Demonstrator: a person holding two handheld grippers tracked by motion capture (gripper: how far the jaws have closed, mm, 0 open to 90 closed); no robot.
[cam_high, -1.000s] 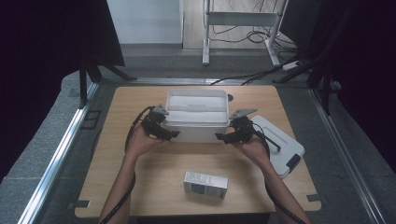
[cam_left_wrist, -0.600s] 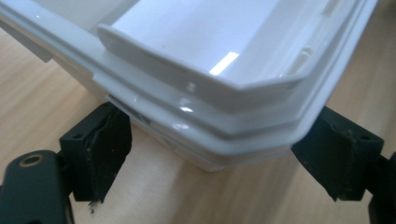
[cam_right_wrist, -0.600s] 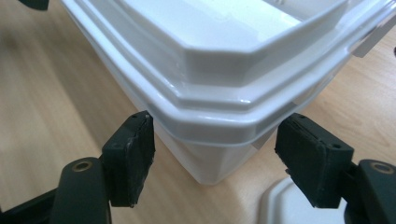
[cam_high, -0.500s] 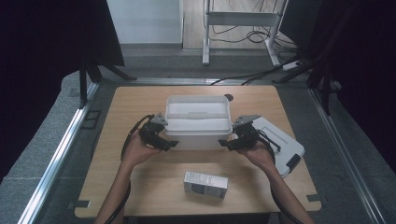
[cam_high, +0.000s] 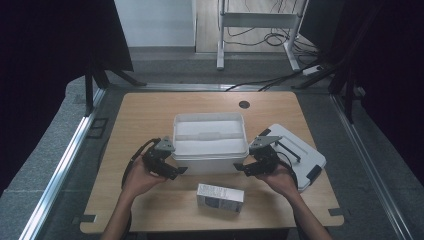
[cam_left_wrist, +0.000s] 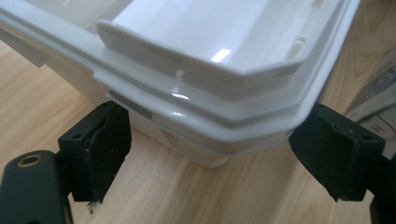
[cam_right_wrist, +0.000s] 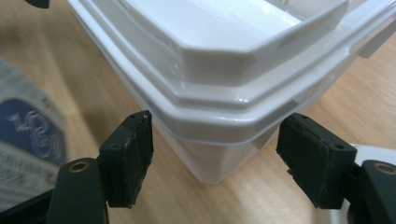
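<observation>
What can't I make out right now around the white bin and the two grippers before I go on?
- White bin: its floor, hidden in both gripper views by its own rim and inner tray.
- Small box: print too small in the high view, blurred and cut off by the left edge in the right gripper view.
- Lid: near part covered by the right gripper and hand.
- Left gripper: contact with the bin unclear.
</observation>
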